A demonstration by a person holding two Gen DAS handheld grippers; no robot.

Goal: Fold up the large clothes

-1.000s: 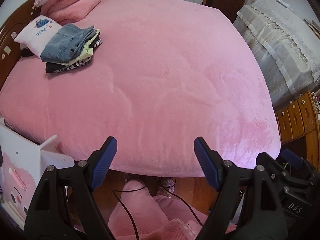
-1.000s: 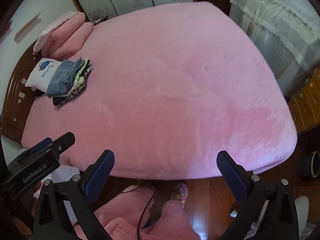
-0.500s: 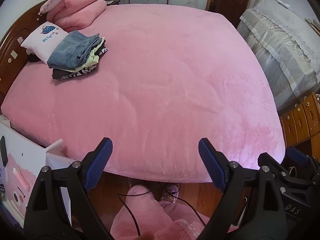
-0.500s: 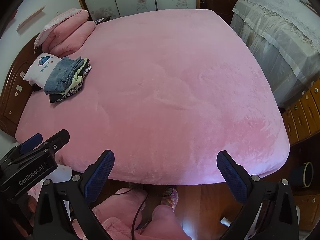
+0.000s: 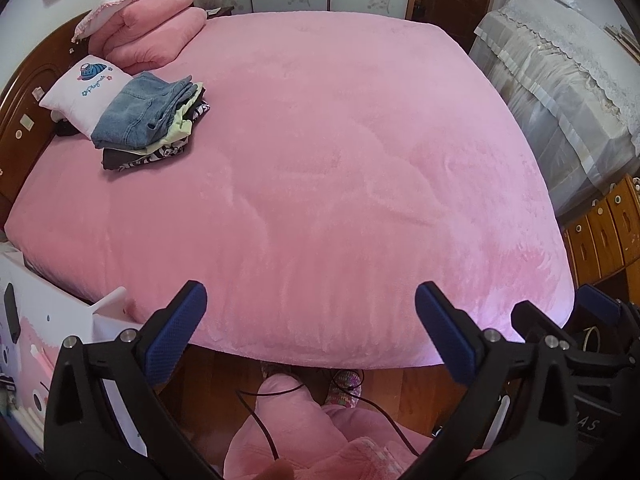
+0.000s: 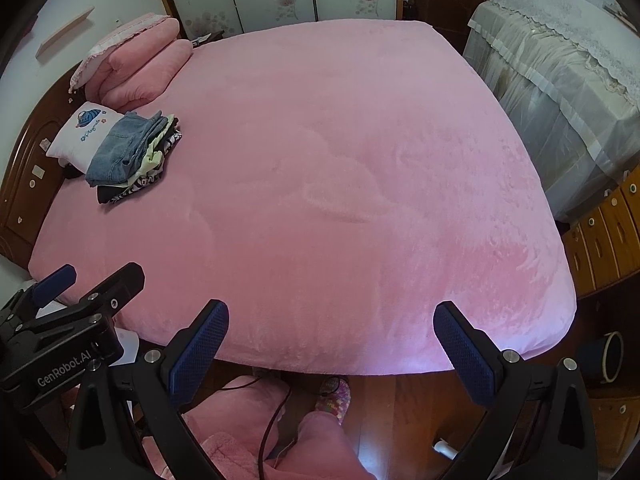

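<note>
Between garments, the left gripper [image 5: 310, 314] with jaws opening on nothing and the right gripper [image 6: 330, 334] wide and empty hover off the bed's [image 5: 340, 184] near edge, the folded stack of clothes [image 5: 150, 120] lying by the headboard-side corner, so next, probably, fetching another garment.

A wide bed [image 5: 328, 184] is covered by a pink blanket. A white printed pillow [image 5: 78, 94] and folded pink bedding [image 5: 148, 36] are set by the wooden headboard [image 5: 24, 100]. A wooden drawer chest [image 6: 604, 236] is seen beside it.
</note>
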